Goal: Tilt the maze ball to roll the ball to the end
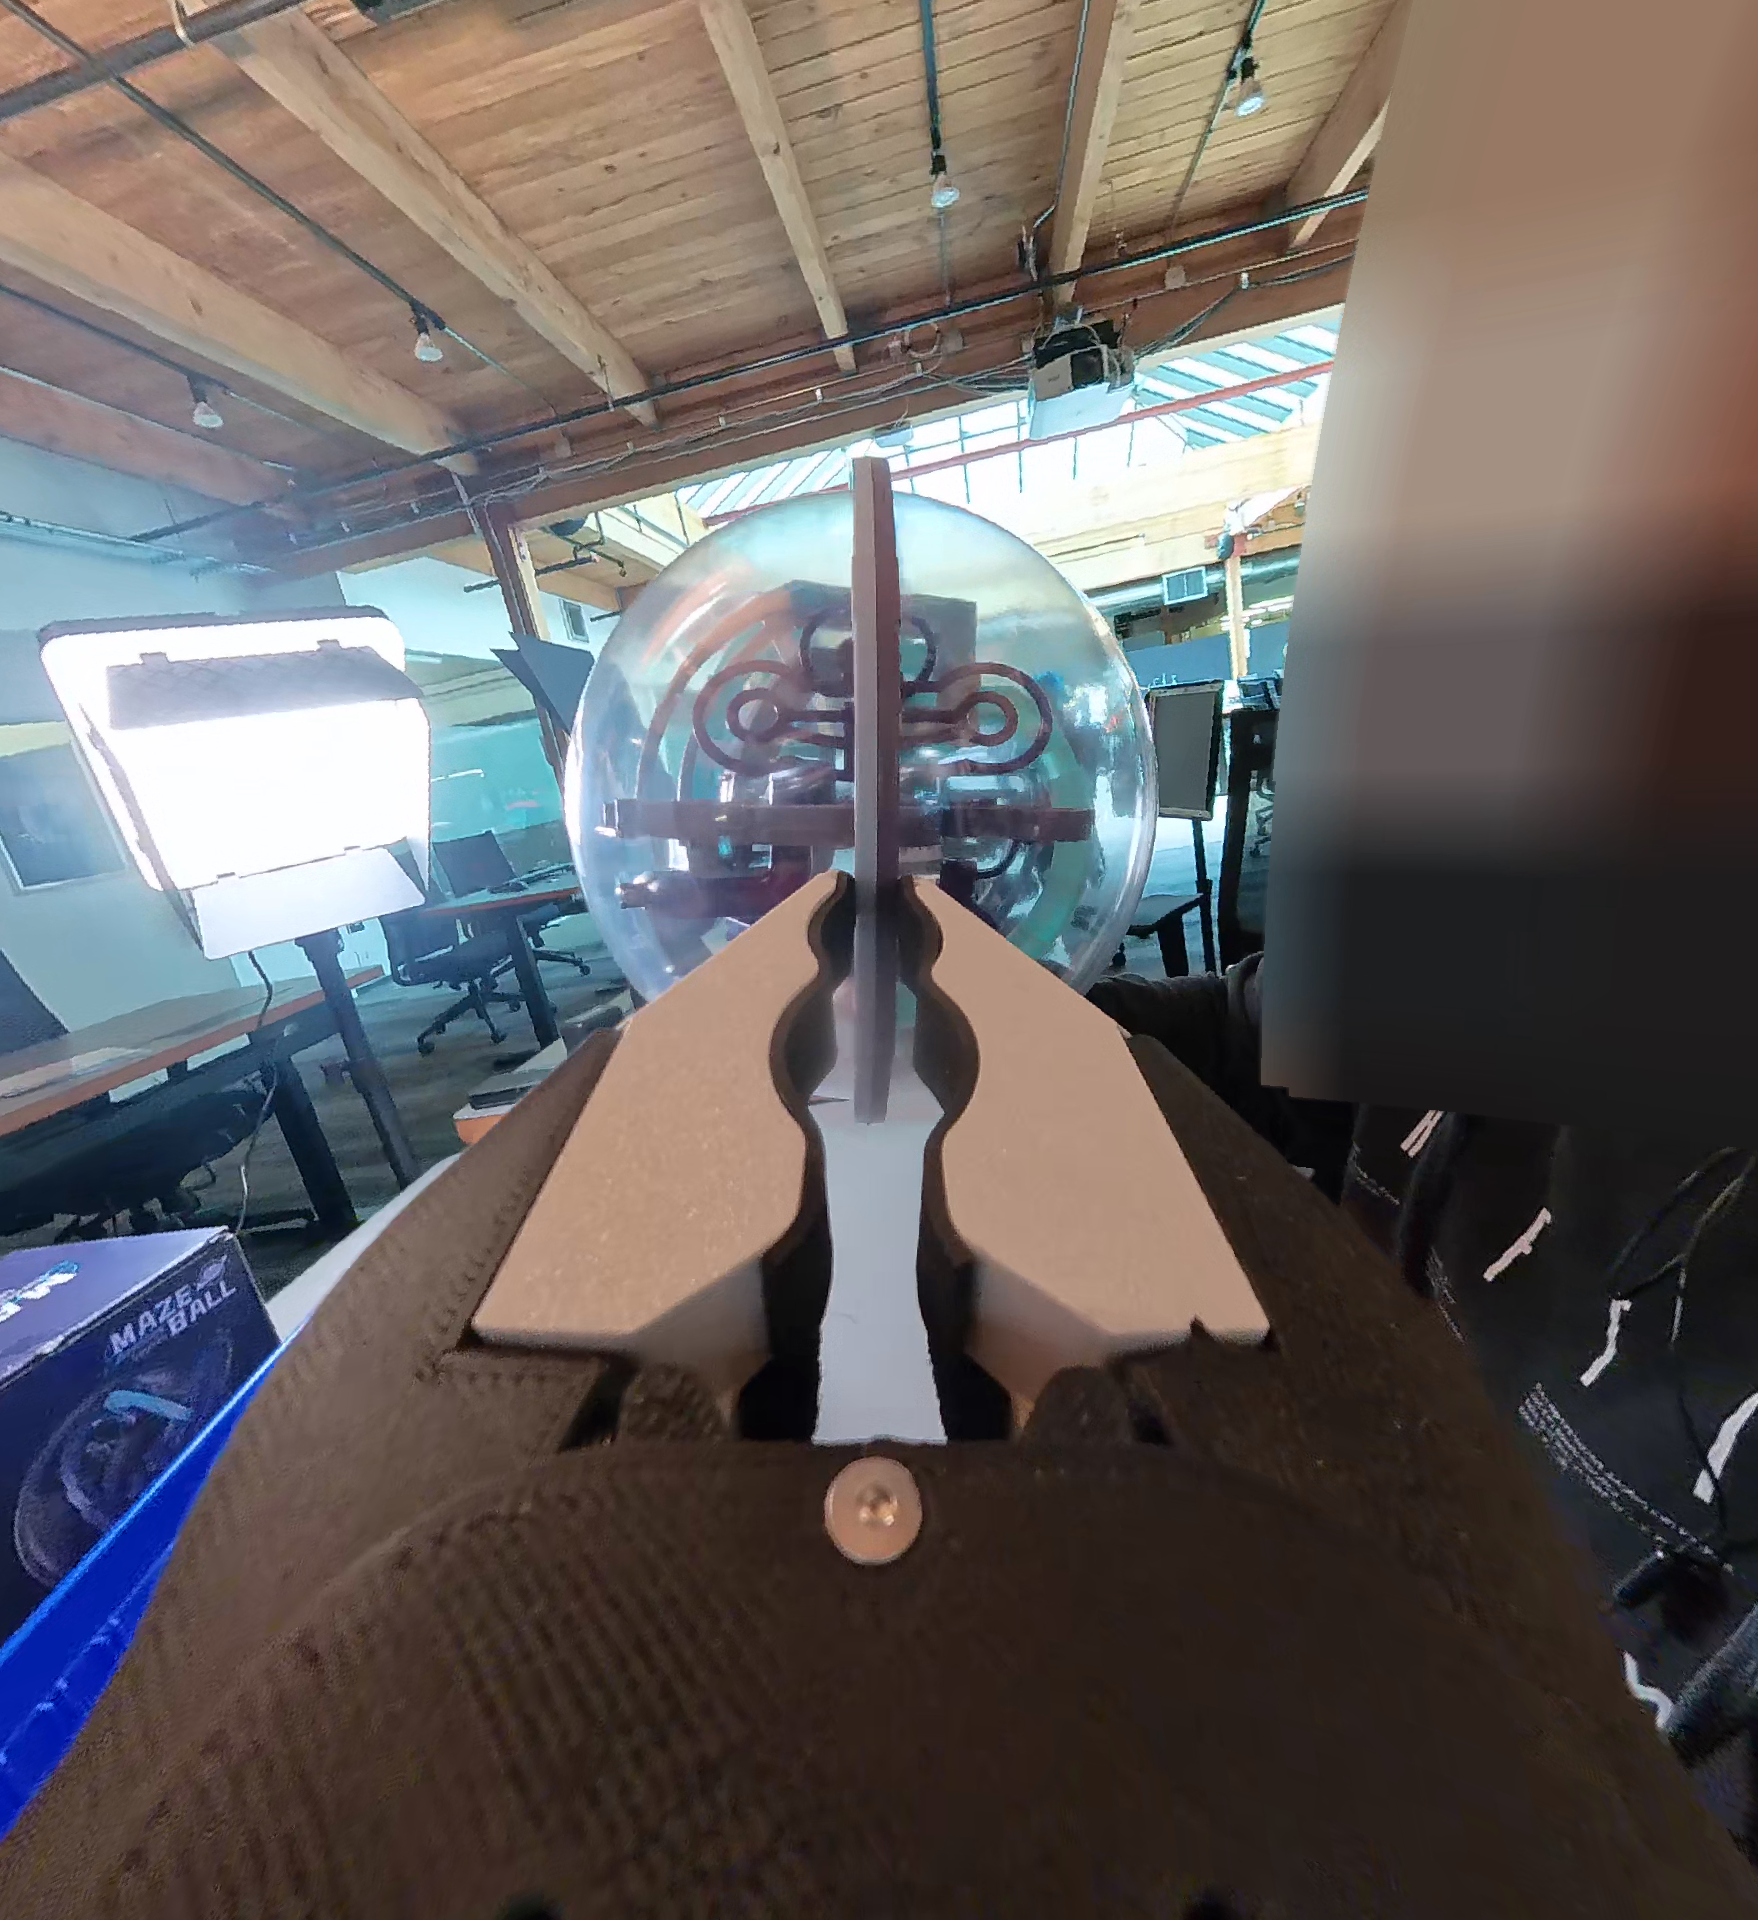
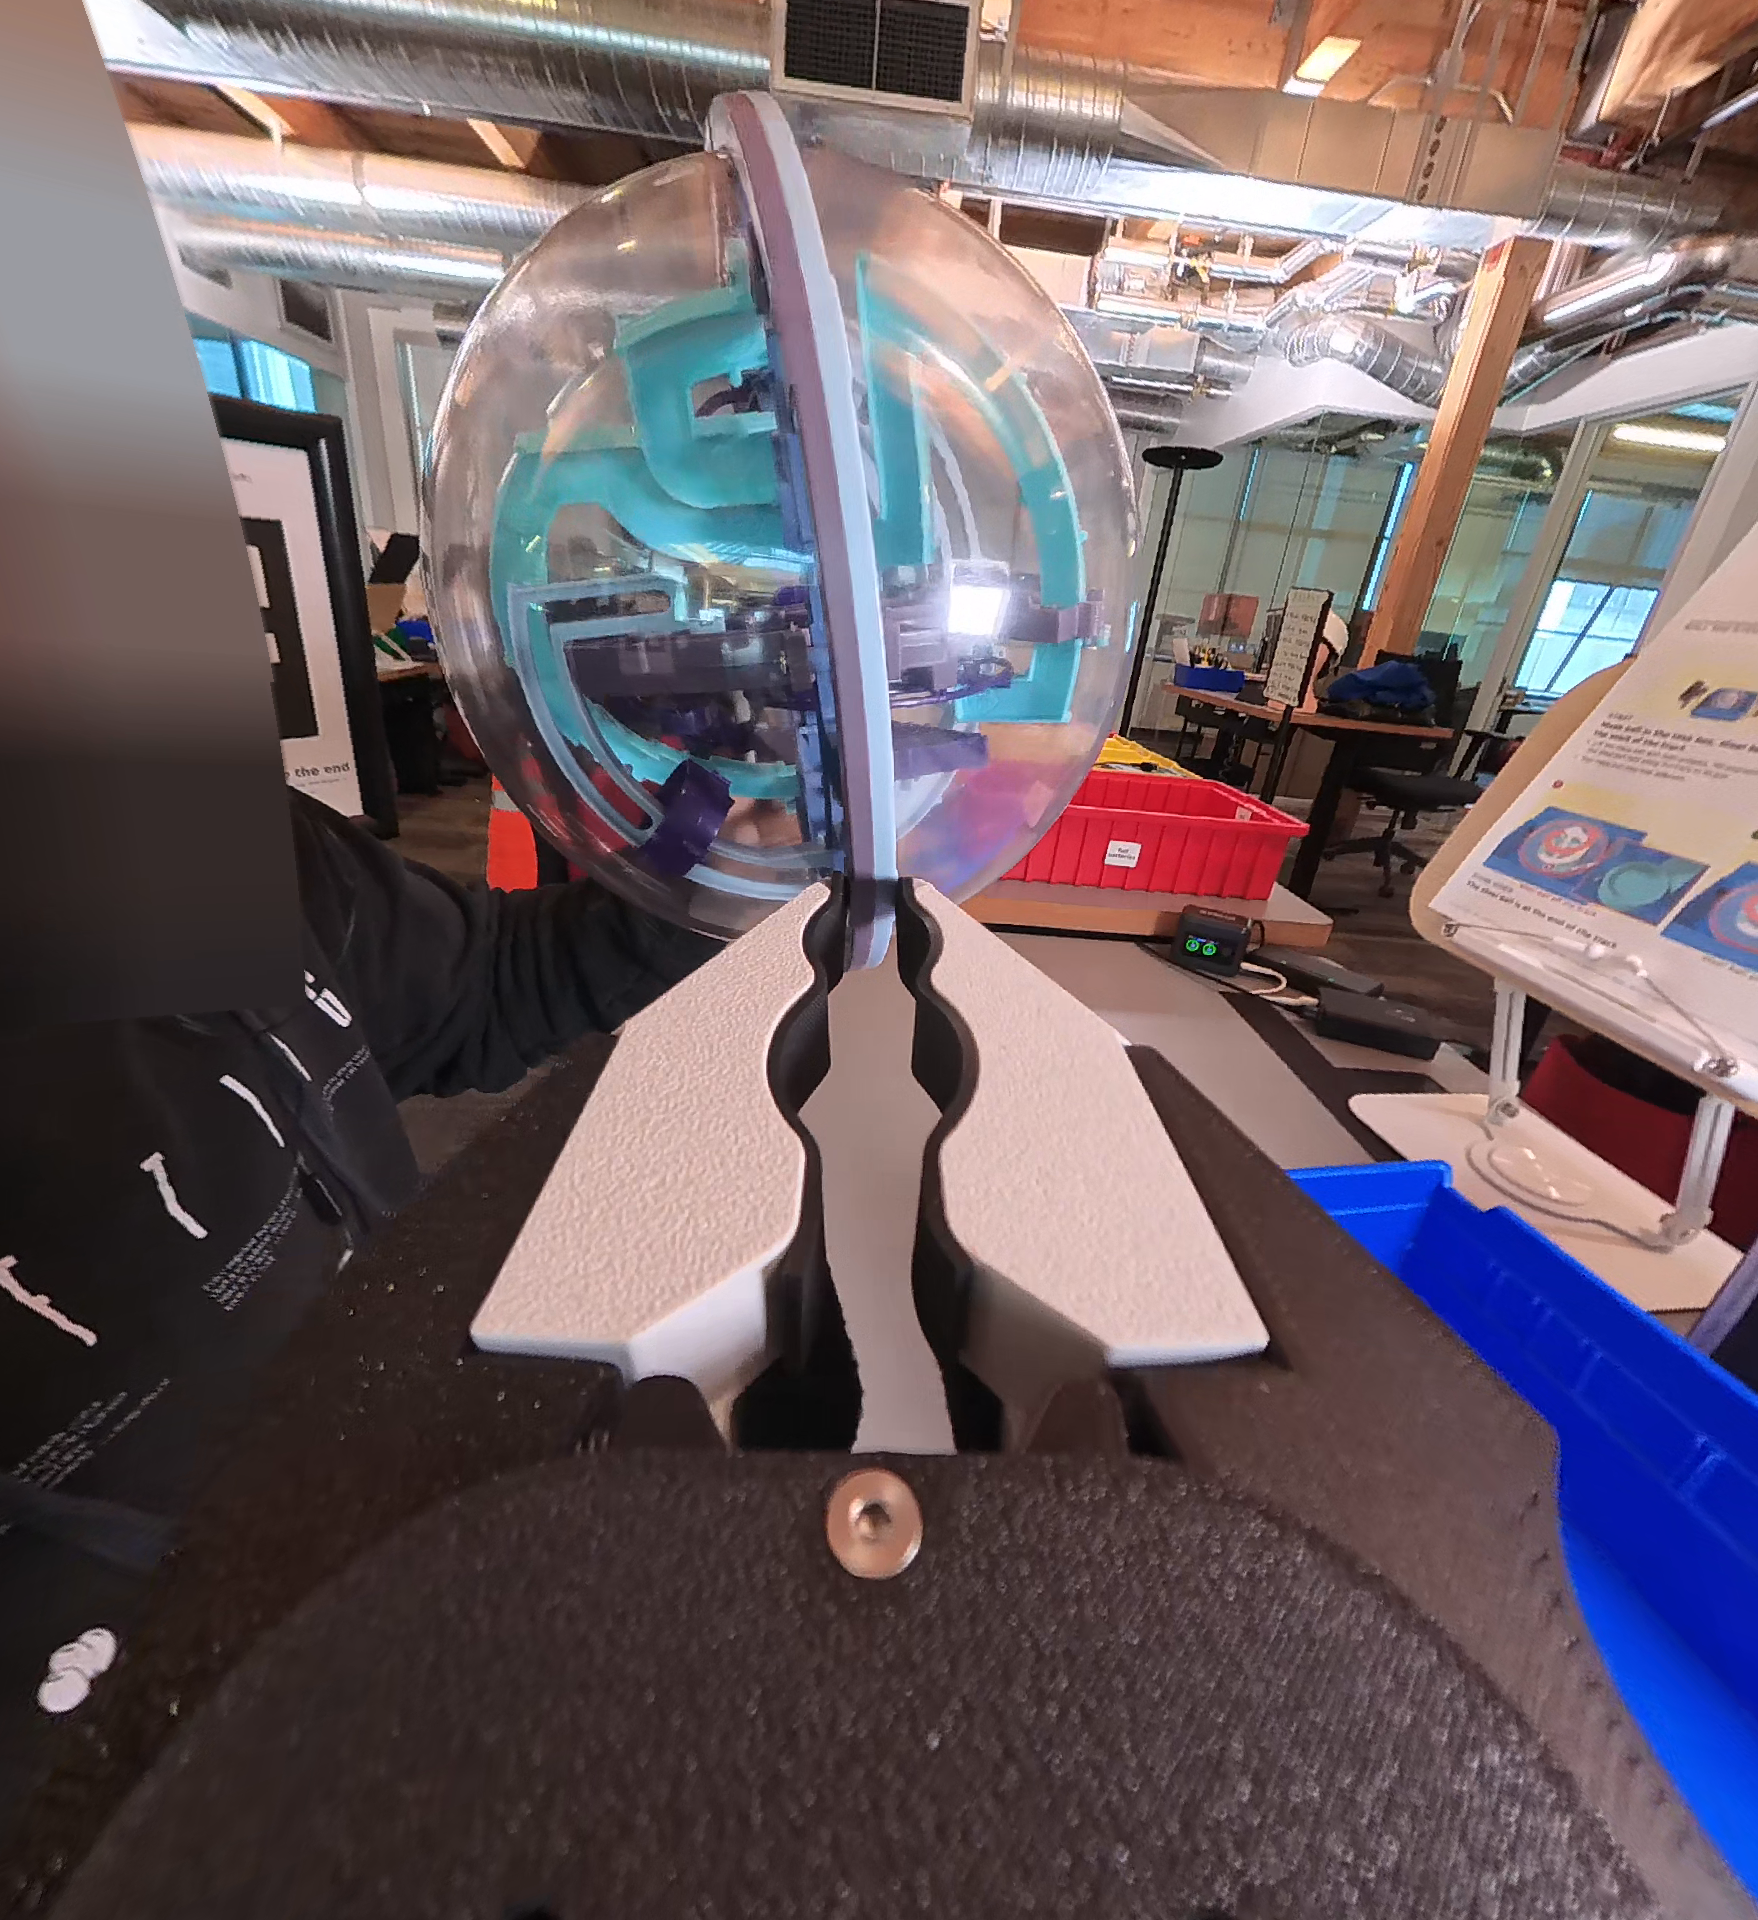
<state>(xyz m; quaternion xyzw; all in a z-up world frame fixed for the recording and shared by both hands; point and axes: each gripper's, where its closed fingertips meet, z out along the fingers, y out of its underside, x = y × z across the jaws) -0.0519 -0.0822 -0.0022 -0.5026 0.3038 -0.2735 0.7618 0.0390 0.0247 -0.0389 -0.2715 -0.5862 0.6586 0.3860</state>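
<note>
Holding the maze ball (image 1: 859, 727) aloft from opposite sides, rim (image 2: 833, 520) edge-on and upright, left gripper (image 1: 877, 894) and right gripper (image 2: 867, 899) each pinching it.

The maze ball (image 1: 859, 727) is a clear sphere with a flat grey rim (image 1: 875, 790) around its middle, held aloft, edge-on and upright. From my left side its inner tracks show dark red; from my right, the maze ball (image 2: 781, 520) shows teal and purple tracks. The small ball inside cannot be made out.
</note>
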